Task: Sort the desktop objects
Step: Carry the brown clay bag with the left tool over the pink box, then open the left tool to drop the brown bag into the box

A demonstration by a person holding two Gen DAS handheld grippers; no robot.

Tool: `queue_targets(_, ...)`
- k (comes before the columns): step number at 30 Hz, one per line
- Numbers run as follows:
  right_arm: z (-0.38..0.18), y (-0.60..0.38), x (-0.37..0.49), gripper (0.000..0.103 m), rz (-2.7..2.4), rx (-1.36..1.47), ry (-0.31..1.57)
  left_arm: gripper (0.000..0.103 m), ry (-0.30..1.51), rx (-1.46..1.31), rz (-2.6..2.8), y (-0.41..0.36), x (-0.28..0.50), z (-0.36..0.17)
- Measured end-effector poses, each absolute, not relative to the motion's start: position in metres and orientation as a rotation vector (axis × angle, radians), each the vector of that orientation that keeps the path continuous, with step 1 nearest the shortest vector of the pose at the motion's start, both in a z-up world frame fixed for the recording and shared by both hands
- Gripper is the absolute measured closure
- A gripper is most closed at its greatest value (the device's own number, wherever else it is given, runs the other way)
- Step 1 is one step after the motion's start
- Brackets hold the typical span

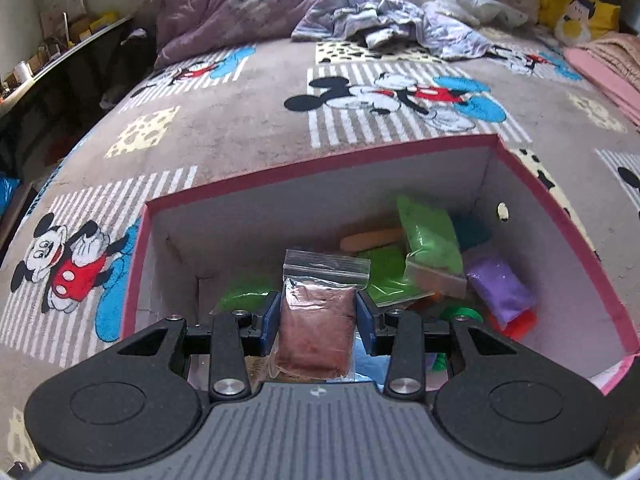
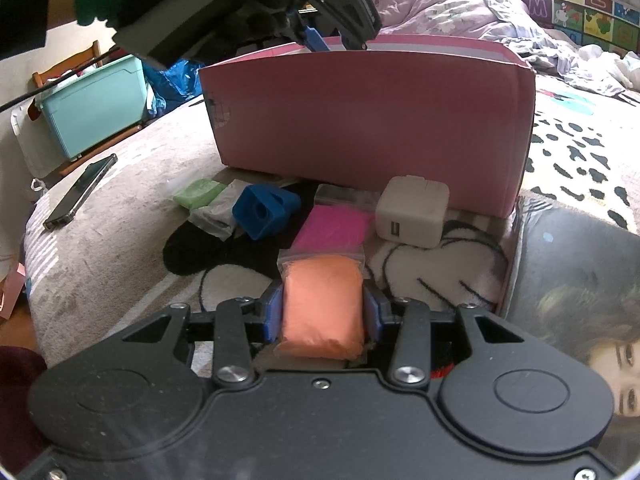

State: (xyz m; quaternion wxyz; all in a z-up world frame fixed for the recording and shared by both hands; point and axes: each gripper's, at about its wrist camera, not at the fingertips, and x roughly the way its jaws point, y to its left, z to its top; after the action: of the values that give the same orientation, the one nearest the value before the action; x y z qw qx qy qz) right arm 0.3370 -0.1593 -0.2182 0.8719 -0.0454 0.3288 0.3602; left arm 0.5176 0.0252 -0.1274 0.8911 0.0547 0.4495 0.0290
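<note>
Tongs in the left hand, the left gripper [image 1: 316, 320], sit at the lower middle of the left wrist view, closed on a small zip bag of brown clay [image 1: 316, 320]; the blue pads [image 1: 269, 320] press its two sides and the bag's sealed top stands up above them. Bag and fingertips hang over the open pink box [image 1: 320, 160], which fills the centre and right of that frame. Inside the box lie a green bag [image 1: 430, 236], a purple bag [image 1: 500, 288] toward the right wall, a tan stick [image 1: 372, 238] and something red [image 1: 516, 326] low in the right corner. The box rests on a grey bedspread [image 1: 240, 128] printed with cartoon mice.

In the right wrist view the right gripper [image 2: 322, 312] is at the lower middle, closed tight on a bag of orange clay [image 2: 322, 304], pads against both sides. Just beyond it, in the middle of the frame on the bedspread, lie a pink bag [image 2: 334, 228], a white charger [image 2: 412, 212] touching the pink bag's right edge, a blue block [image 2: 266, 210], and two more bags, pale green [image 2: 198, 194] and grey-white [image 2: 218, 212], at the block's left. All of these sit in front of the pink box's near wall. A phone [image 2: 80, 192] lies at the left edge of the bed. At the upper left the other gripper reaches over the box's rim.
</note>
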Motion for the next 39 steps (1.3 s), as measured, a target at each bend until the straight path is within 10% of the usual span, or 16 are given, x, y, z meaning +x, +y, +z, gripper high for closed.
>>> queue_targets(39,-0.222,-0.164,0.336,0.063,0.758,-0.05,0.667,0.053,0.904,0.136,0.095,0.005,0.478,-0.102)
